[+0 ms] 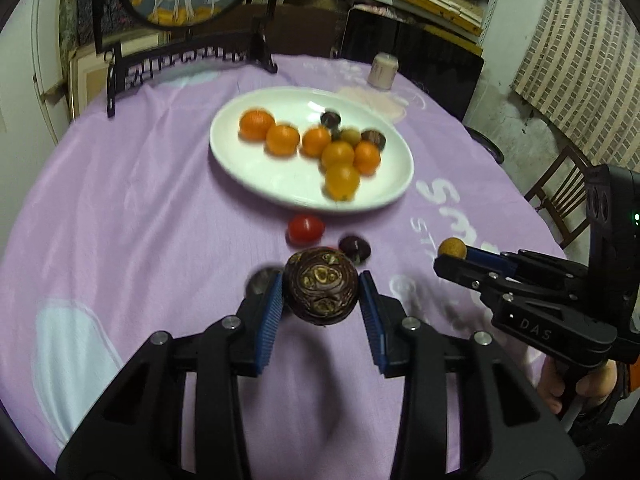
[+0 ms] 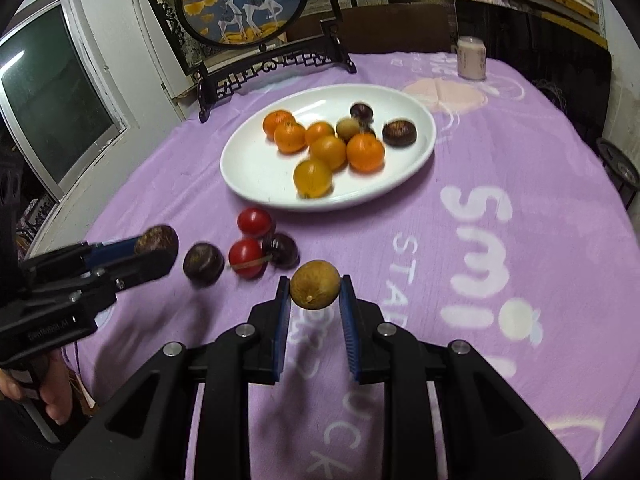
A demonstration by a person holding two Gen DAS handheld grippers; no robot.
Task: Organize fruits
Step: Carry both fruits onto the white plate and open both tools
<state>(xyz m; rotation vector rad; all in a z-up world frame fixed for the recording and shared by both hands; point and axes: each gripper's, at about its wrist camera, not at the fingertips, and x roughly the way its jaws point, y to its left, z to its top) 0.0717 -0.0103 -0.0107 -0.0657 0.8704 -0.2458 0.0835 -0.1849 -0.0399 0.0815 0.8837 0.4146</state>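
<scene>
While both grippers hung above the near part of the tabletop, each had a fruit pinched between its blue pads. The left gripper was closed on a dark purple fruit with a mottled, pitted end facing the camera; in the right wrist view that same gripper reached in from the left with the fruit at its tip. The right gripper was clamped on a small round brown fruit, which showed in the left wrist view as a little tan ball at the tip of the gripper coming in from the right. Both held fruits were clear of the purple cloth that covered the tabletop. Farther off, near the middle, sat a white oval plate carrying six small oranges, a greenish-brown fruit and a few dark purple ones. Between the plate and the grippers, loose on the cloth, lay two red tomatoes, one farther and one nearer, with a dark fruit just left of the nearer one and another dark fruit touching its right side. At the far edge stood a round deer picture on a black carved stand, and a small pale jar stood to the far right.
</scene>
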